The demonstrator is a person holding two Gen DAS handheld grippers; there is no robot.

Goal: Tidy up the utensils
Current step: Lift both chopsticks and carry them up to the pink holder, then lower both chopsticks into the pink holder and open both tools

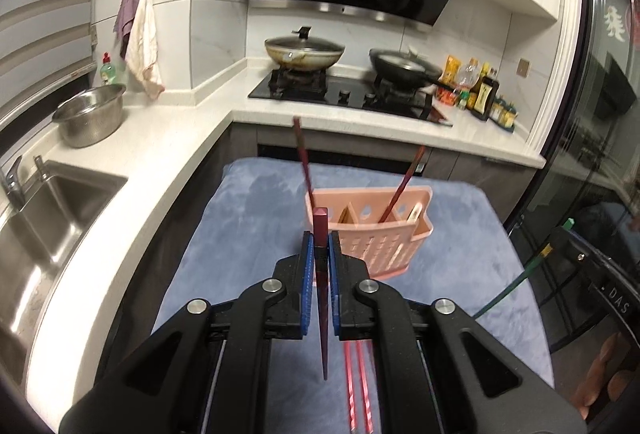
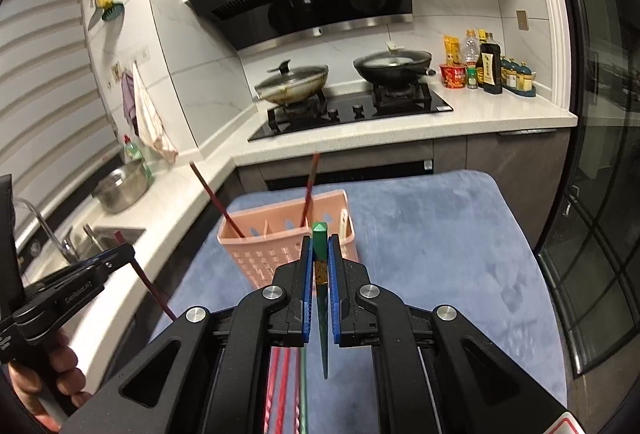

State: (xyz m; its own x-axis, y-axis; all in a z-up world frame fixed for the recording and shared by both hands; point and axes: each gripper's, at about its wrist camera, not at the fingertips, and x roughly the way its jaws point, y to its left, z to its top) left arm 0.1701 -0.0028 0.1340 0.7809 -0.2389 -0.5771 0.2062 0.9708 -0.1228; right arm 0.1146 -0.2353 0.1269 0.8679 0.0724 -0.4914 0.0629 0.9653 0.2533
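The dark red chopstick [image 1: 321, 262] is clamped between the blue pads of the left gripper [image 1: 320, 246], low in the centre of the left wrist view; its long axis runs along the fingers, square butt end up and forward, tapered tip down toward the camera. The right gripper [image 2: 320, 250] is closed likewise on a green chopstick [image 2: 320, 258], held in the same orientation. Both grippers are angled downward over the blue cloth [image 2: 440, 254] covering the table. In the right wrist view the left gripper appears at the lower left edge, gripped by a hand [image 2: 52, 374], with its chopstick slanting down to the right. The pink utensil basket [image 1: 372, 246] stands on the cloth just beyond the fingertips; two dark red chopsticks [image 1: 302, 158] stand in it, leaning outward. More chopsticks [image 1: 358, 386] lie on the cloth beneath the grippers. Behind are a white counter [image 1: 160, 138], a steel sink [image 1: 52, 218] at left, and a gas hob [image 1: 344, 94] with two pans.
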